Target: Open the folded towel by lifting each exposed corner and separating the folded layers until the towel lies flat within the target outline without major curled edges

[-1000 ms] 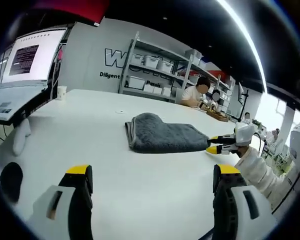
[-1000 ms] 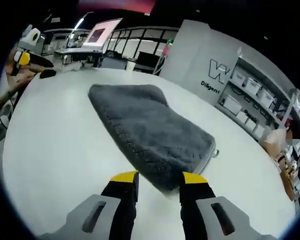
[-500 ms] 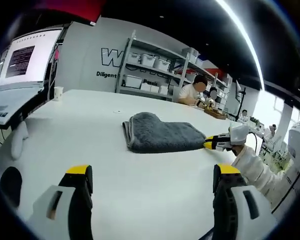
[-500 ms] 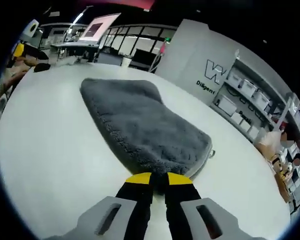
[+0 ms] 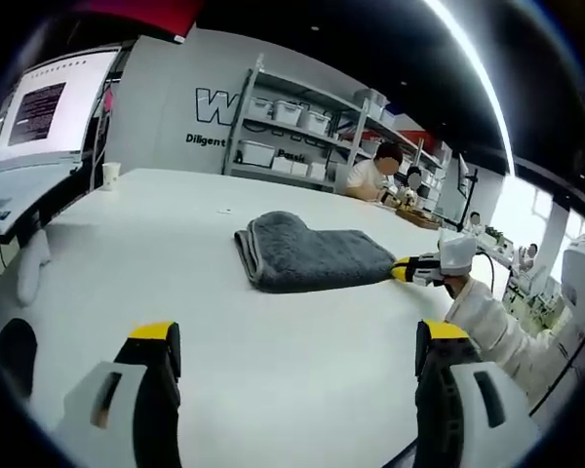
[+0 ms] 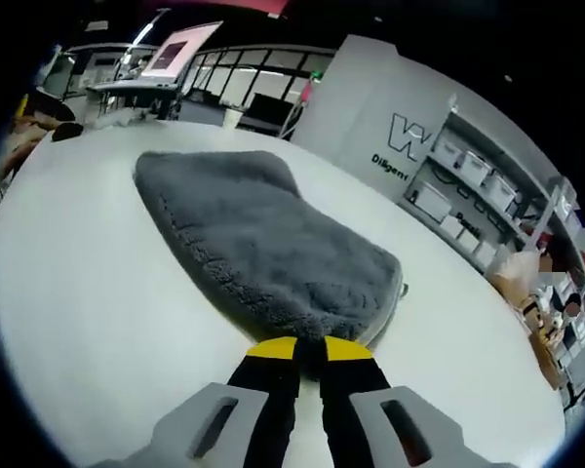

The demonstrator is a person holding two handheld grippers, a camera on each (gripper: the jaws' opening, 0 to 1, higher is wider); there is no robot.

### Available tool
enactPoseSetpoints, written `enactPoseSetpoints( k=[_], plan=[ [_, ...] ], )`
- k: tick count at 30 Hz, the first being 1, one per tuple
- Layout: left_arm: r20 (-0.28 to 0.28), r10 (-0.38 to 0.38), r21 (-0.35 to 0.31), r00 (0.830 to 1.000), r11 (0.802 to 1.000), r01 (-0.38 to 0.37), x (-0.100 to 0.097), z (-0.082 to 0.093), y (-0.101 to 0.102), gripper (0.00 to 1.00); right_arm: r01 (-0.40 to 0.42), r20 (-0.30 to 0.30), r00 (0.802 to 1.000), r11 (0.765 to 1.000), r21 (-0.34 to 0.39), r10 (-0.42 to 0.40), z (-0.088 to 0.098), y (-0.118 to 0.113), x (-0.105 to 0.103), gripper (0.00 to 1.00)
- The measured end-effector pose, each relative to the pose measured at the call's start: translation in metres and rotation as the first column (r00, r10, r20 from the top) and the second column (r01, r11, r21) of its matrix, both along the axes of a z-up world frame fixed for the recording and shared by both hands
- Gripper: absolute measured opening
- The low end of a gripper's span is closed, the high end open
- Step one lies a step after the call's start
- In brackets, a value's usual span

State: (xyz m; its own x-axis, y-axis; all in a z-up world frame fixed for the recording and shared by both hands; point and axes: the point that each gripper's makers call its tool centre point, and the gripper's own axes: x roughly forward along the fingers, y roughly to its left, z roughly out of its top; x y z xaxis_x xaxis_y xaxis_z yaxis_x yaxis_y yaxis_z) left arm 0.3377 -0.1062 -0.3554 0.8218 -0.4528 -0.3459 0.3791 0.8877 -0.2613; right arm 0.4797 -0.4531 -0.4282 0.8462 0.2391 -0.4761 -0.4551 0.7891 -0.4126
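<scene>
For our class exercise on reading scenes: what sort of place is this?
Probably a lab or workshop: metal shelving stacked with storage bins, a laptop beside the large white table, and people working at a far bench.

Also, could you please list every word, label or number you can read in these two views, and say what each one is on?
"W": large letter on the grey wall panel, the rest cut off by the shelving.
"Diligen": smaller line below it, cut off likewise.
Monitor: text too small to read.
Shelf bins: labels too blurred to read.
</scene>
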Motion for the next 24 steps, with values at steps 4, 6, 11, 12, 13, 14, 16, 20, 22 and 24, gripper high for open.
enactPoseSetpoints(
  k=[4, 6, 11, 12, 13, 14, 16, 20, 22, 24],
  plan=[
    [-0.016, -0.006, 0.012, 1.0, 1.0, 0.007, -0.002, -0.004, -0.001, 0.99, 0.012, 0.004, 1.0, 1.0, 0.011, -0.012, 0.0, -0.003, 0.008, 0.01],
    [-0.028, -0.013, 0.027, 1.0, 1.0, 0.014, -0.003, -0.007, -0.001, 0.99, 0.021, 0.006, 1.0, 1.0, 0.018, -0.021, 0.0, -0.004, 0.011, 0.01],
    [-0.024, -0.009, 0.016, 1.0, 1.0, 0.01, -0.004, -0.005, -0.001, 0.99, 0.044, 0.016, 0.999, 0.999, 0.029, -0.044, 0.0, -0.005, 0.017, 0.01],
    [-0.023, -0.009, 0.017, 1.0, 1.0, 0.009, -0.004, -0.005, -0.001, 0.99, 0.047, 0.018, 0.999, 0.998, 0.031, -0.048, 0.0, -0.006, 0.019, 0.01],
    [-0.022, -0.008, 0.017, 1.0, 1.0, 0.008, -0.004, -0.004, 0.0, 0.99, 0.051, 0.021, 0.998, 0.998, 0.033, -0.052, 0.0, -0.006, 0.021, 0.01],
    [-0.022, -0.008, 0.018, 1.0, 1.0, 0.008, -0.004, -0.004, 0.0, 0.99, 0.055, 0.022, 0.998, 0.998, 0.036, -0.056, -0.001, -0.007, 0.021, 0.01],
    [-0.023, -0.008, 0.023, 1.0, 1.0, 0.009, -0.005, -0.004, 0.0, 0.99, 0.061, 0.024, 0.998, 0.997, 0.04, -0.062, 0.0, -0.008, 0.026, 0.01],
    [-0.029, -0.011, 0.018, 1.0, 1.0, 0.011, -0.005, -0.006, 0.0, 0.99, 0.073, 0.042, 0.996, 0.997, 0.039, -0.075, -0.001, -0.01, 0.035, 0.0],
    [-0.033, -0.014, 0.021, 0.999, 1.0, 0.015, -0.006, -0.008, -0.001, 0.99, 0.08, 0.052, 0.995, 0.996, 0.033, -0.082, -0.001, -0.011, 0.04, 0.01],
    [-0.035, -0.014, 0.021, 0.999, 1.0, 0.015, -0.006, -0.008, -0.001, 0.98, 0.085, 0.059, 0.995, 0.996, 0.03, -0.086, -0.001, -0.012, 0.042, 0.01]
  ],
)
